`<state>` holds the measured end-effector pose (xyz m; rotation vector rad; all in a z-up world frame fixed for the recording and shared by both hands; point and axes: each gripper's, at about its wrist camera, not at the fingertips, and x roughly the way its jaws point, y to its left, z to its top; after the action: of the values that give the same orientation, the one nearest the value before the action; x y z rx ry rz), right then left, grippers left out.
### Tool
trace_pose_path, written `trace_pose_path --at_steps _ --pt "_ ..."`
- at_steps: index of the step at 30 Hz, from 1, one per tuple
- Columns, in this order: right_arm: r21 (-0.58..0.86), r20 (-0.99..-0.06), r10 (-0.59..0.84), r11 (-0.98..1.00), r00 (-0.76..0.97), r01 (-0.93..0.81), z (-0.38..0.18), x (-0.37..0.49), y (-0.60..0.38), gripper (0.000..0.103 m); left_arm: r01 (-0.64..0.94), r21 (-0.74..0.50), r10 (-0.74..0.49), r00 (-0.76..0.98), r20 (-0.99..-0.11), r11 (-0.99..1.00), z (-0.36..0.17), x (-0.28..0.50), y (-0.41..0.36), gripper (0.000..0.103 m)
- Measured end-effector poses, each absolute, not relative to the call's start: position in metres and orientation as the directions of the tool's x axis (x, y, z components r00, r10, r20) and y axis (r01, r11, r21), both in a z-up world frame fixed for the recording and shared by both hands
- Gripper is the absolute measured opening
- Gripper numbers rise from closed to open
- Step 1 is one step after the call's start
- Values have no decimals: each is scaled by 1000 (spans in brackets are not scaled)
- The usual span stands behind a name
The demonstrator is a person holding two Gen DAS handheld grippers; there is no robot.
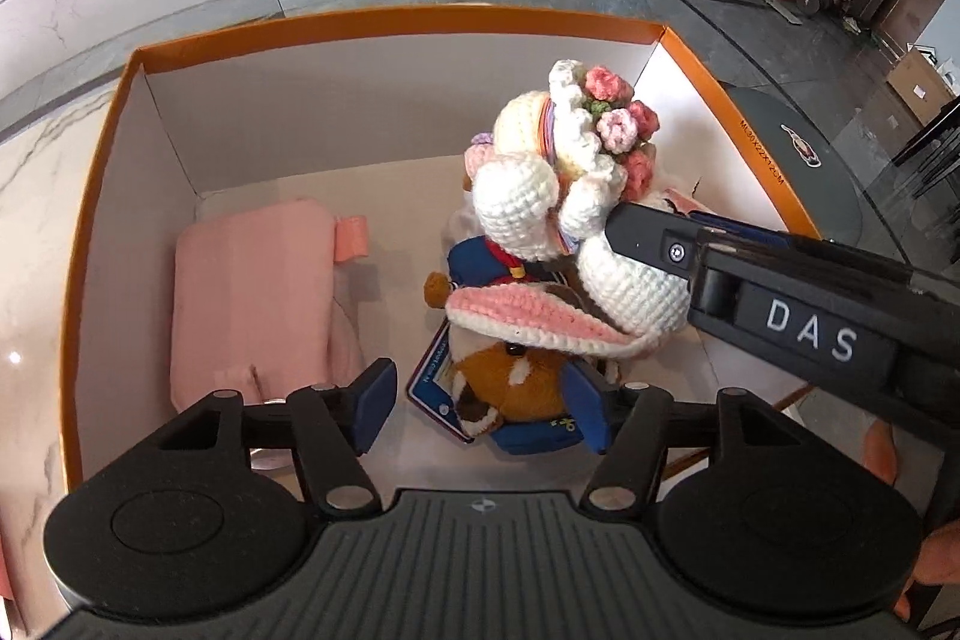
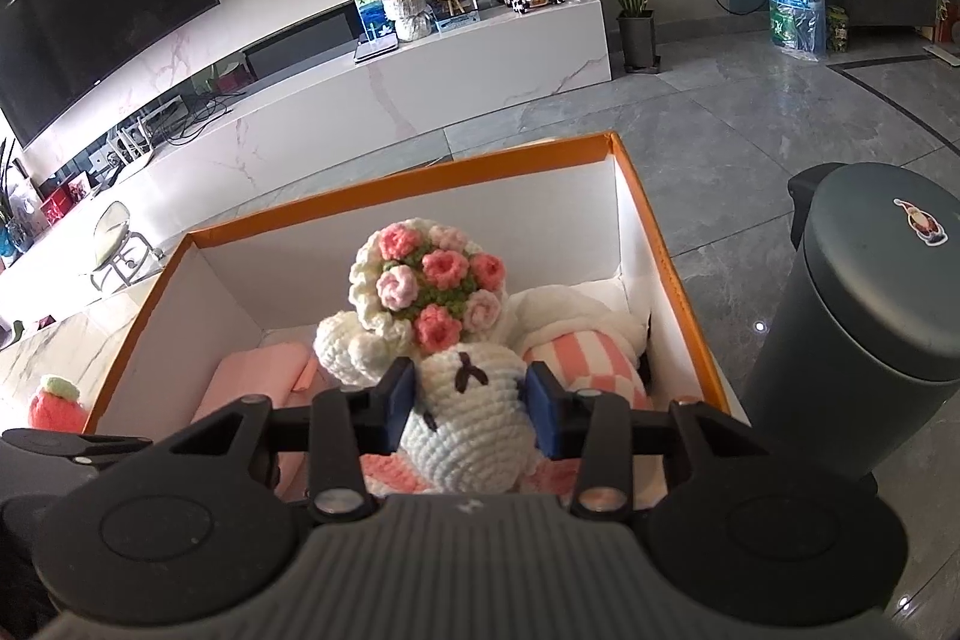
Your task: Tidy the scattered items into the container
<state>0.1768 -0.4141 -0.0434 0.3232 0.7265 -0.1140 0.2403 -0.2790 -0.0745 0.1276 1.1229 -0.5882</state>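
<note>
An orange-rimmed white box point(image 1: 420, 21) holds a pink folded cloth point(image 1: 252, 304) and a brown plush in blue clothes point(image 1: 510, 388). My right gripper point(image 2: 474, 409) is shut on the head of a white crocheted bunny point(image 2: 465, 412) that carries a flower bouquet point(image 2: 438, 283), and holds it inside the box point(image 2: 648, 232). The bunny point(image 1: 558, 196) also shows in the left wrist view, with the right gripper's arm coming in from the right. My left gripper point(image 1: 489, 403) is open above the brown plush, its jaws on either side of it.
A pink-white striped cloth point(image 2: 588, 358) lies at the box's right side. A crocheted strawberry point(image 2: 57, 403) sits on the marble table left of the box. A dark grey cylinder bin point(image 2: 864, 328) stands to the right. Grey tile floor and a TV cabinet lie beyond.
</note>
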Motion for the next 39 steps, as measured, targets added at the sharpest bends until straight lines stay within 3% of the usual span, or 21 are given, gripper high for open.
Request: trace_pose_path --at_steps 10,12,14,15,16,20,39 --pt "304 -668 36 925 744 228 -44 173 -423 44 475 -184 -345 277 -897 861 -93 246 -296 81" --pt "310 -666 40 923 745 228 -46 174 -429 44 487 -176 -347 287 -893 855 -92 245 -298 76" --pt "315 -664 45 922 746 225 -51 174 -442 44 500 -169 -355 305 -884 849 -88 242 -297 60" --pt "316 -664 46 922 746 224 -51 174 -444 44 505 -165 -359 314 -879 847 -86 240 -297 57" --pt "320 -663 48 920 747 225 -51 173 -446 44 505 -151 -352 330 -876 850 -84 239 -295 44" --pt "329 -667 58 917 742 224 -52 174 -453 44 466 -22 -252 437 -863 885 -80 237 -283 44" --pt "239 -781 64 950 622 201 -78 203 -455 44 402 -149 -328 423 -845 903 -63 238 -244 38"
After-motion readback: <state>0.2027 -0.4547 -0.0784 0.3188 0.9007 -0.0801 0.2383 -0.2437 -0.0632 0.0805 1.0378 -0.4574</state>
